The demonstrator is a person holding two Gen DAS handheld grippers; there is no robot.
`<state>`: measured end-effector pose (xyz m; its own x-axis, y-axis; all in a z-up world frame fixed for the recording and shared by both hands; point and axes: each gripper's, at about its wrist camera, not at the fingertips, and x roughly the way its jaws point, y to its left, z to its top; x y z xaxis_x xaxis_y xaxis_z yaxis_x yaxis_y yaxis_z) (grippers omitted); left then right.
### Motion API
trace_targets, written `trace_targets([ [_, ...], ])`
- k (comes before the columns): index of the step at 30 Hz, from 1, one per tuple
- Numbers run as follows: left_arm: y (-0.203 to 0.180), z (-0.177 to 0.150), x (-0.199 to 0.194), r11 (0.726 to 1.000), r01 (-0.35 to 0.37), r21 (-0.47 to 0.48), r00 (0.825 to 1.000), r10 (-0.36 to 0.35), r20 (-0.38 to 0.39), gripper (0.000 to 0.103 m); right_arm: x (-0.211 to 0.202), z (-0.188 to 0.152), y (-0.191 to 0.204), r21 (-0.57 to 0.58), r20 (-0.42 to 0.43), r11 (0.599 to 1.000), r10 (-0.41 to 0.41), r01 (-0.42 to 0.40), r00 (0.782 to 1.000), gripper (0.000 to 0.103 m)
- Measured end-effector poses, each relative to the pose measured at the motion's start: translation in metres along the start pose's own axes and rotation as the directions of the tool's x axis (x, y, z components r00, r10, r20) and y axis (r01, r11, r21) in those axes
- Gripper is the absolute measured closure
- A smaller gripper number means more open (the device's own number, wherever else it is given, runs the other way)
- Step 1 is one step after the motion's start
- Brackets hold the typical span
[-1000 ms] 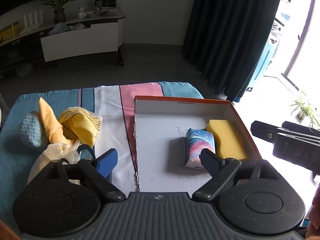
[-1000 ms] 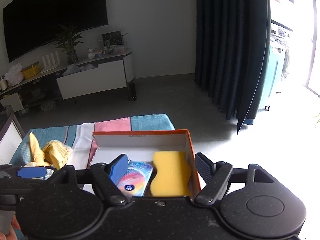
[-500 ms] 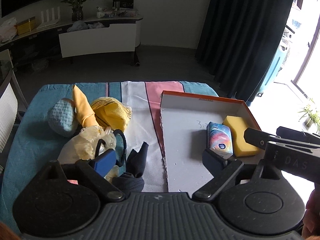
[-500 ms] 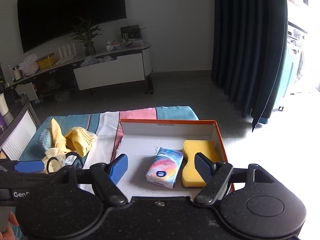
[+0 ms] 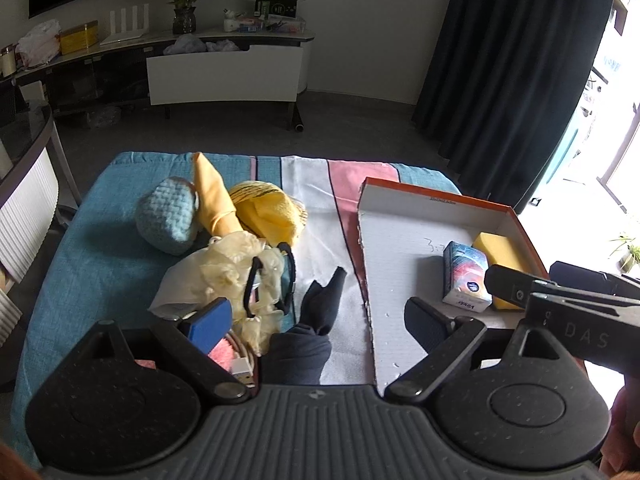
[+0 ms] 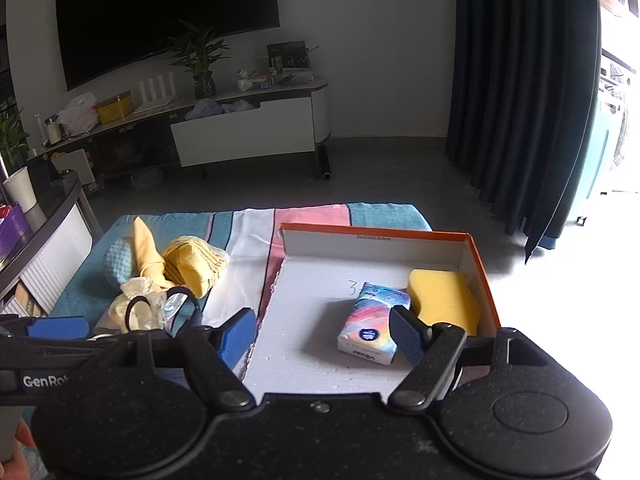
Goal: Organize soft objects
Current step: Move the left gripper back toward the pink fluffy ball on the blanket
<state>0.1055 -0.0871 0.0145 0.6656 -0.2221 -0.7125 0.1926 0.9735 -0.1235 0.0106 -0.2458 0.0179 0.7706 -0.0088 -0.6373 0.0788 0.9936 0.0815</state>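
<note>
Living room, striped cloth covering the desk (image 5: 100, 264). Left wrist view: my left hand-held gripper (image 5: 316, 322) stands wide and empty. The dark navy sock (image 5: 316, 320) lies directly between its fingers, long axis pointing away, just left of the orange-rimmed cardboard box (image 5: 436, 200). Remaining soft items are heaped further left. Right wrist view: my right hand-held gripper (image 6: 324, 336) is wide, empty, over the box, where the colourful tissue packet (image 6: 372, 322) touches the yellow sponge (image 6: 444, 294). The left is nearer the sock.

Box (image 5: 436, 200) on worktop (image 5: 92, 264). In box: tissue pack (image 5: 466, 276), sponge (image 5: 500, 250) right of it, touching. Left of box: sock (image 5: 320, 312), gloves (image 5: 224, 272), cloths (image 5: 268, 212).
</note>
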Motion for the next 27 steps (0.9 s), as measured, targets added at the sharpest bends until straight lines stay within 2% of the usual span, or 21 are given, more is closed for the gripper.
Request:
trace_targets([
  [27,0.058,-0.022,-0.023,0.995,-0.063,-0.082,0.998,0.064,0.007,0.007,0.005,-0.017,0.06,-0.047,-0.054,0.993,0.107,-0.109,0.993,0.016],
])
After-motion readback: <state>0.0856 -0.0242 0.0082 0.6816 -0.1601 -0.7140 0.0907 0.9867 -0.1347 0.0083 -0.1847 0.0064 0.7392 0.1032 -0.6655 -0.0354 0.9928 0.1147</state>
